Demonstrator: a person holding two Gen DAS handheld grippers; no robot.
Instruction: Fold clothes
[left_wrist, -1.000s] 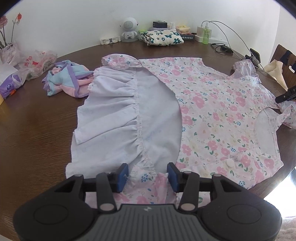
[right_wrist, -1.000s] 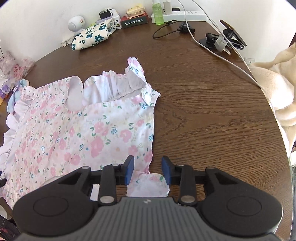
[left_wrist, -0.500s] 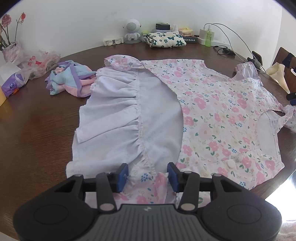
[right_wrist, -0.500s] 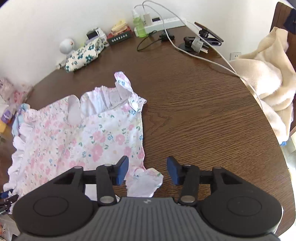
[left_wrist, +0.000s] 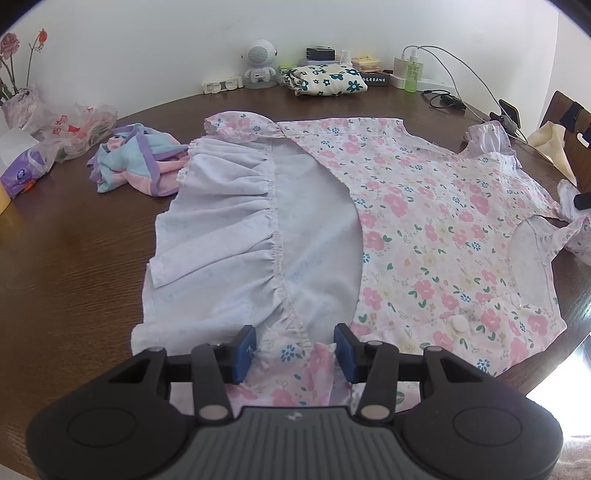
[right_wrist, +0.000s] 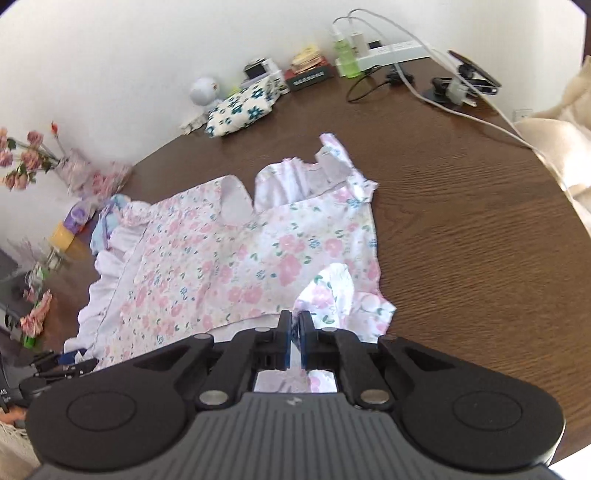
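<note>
Floral dress (left_wrist: 436, 229) spread flat across the middle of the round wooden bench (left_wrist: 66, 266), printed side up over the right portion, hem folded back to expose the pale lilac lining and gathered ruffle (left_wrist: 221, 229) toward the left. Near hem corner lying between the blue pads of the left tongs (left_wrist: 295, 352), jaws set wide apart, pads flanking the cloth without closing on it. Right tongs (right_wrist: 294, 334) pressed together, clamped on a ruffled sleeve (right_wrist: 327, 291) of the dress at the near bench edge, sleeve cloth bunched and lifted above the pads. Opposite sleeve (right_wrist: 332, 162) crumpled upward, farther across the bench. Neck opening (right_wrist: 236, 201) showing lining.

Crumpled pastel garment (left_wrist: 136, 166) in pink, blue and purple just beside the ruffle, toward the far left bench edge. Folded cream cloth with dark blue flowers (left_wrist: 325, 79) at the far edge near the wall, beside a small white robot-shaped speaker (left_wrist: 260, 62). Green bottle (right_wrist: 345, 55) and white power strip (right_wrist: 391, 50) with trailing cables at the far right edge. Plastic bags (left_wrist: 70, 129) and a vase of pink roses (right_wrist: 26, 162) at the far left edge. Cream fabric (right_wrist: 561, 147) draped beyond the right bench edge.
</note>
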